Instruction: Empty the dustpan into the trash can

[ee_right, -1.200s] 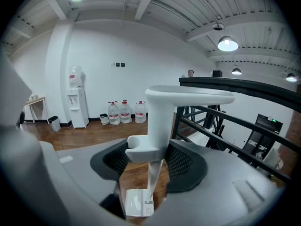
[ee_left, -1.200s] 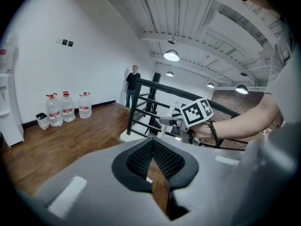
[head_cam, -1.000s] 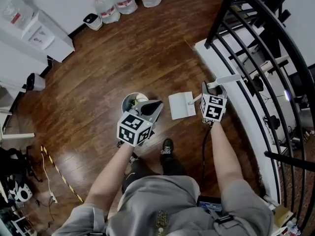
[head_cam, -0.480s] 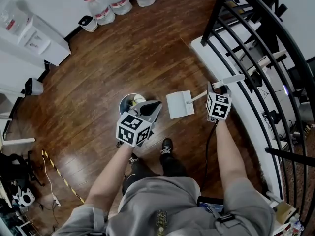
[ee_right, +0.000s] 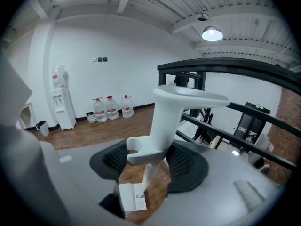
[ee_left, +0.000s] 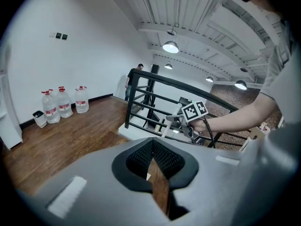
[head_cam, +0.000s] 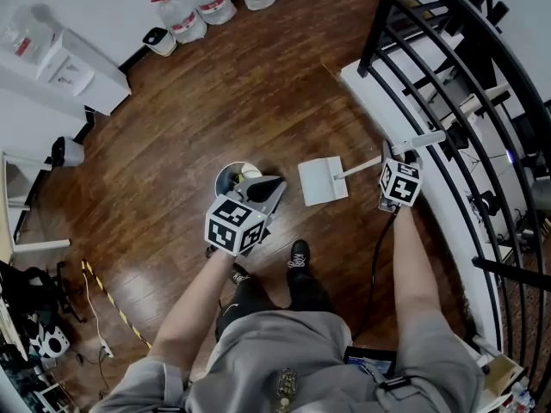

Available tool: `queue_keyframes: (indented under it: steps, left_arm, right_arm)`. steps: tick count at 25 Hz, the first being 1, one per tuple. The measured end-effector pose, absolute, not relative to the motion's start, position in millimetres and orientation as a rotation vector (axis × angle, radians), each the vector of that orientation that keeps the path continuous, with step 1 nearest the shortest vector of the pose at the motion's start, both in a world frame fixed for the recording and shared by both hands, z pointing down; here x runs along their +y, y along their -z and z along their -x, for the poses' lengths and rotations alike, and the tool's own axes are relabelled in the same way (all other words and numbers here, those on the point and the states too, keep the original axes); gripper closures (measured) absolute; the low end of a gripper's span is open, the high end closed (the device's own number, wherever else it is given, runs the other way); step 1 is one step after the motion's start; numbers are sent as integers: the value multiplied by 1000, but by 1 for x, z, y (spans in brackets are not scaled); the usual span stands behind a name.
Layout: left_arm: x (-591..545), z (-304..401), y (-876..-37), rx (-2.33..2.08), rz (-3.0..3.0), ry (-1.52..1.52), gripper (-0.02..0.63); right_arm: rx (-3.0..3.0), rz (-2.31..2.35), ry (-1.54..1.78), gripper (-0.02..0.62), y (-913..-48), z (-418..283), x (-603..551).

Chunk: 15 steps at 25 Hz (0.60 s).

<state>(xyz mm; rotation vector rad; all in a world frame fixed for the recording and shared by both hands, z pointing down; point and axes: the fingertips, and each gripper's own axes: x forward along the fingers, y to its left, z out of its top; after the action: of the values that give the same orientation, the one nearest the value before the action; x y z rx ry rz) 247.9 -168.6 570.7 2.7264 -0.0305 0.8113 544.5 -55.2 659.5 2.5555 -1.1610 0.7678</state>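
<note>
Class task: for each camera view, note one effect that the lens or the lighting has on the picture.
Head view: the railing bows under wide-angle distortion, and the wooden floor shows patches of sheen. Left gripper view: dark corners ring a circular image. Right gripper view: the ceiling lamp is blown out, and the dustpan handle looms large near the lens.

**Dustpan** (head_cam: 323,181): white, with a flat squarish pan on a long straight handle that ends in a broad flat top. The handle stands between the jaws of my right gripper (ee_right: 150,163). They have just opened a little further but grip it at its hooked collar. The pan lies below and ahead of them.

**Trash can** (head_cam: 234,177): small, round and upright on the floor, with pale scraps inside. It sits just ahead of and below my left gripper's (ee_left: 153,160) jaws.
</note>
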Motion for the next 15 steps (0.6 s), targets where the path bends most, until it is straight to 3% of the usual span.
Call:
queue_keyframes:
  steps: [4,9,12,15]
  left_arm:
    - [-165,-244,-574,-29,-2721,-827,601]
    - [-169,-239,-576,-49,-2720,-818,601]
    - [-171,-236,-569,-56,-2733,-784,601]
    - [-174,-233,-556,-53,-2754,-728,601]
  right_arm:
    - [-1158,-2567,-762,355,-659,-553,-49]
    - [-1124,-2605,-808,288,-662,-552,-42]
    - [-1108,-2583,-867,290,-669,-529,-29]
    - [-1145,-2545,-863,330,-662,-498,-24]
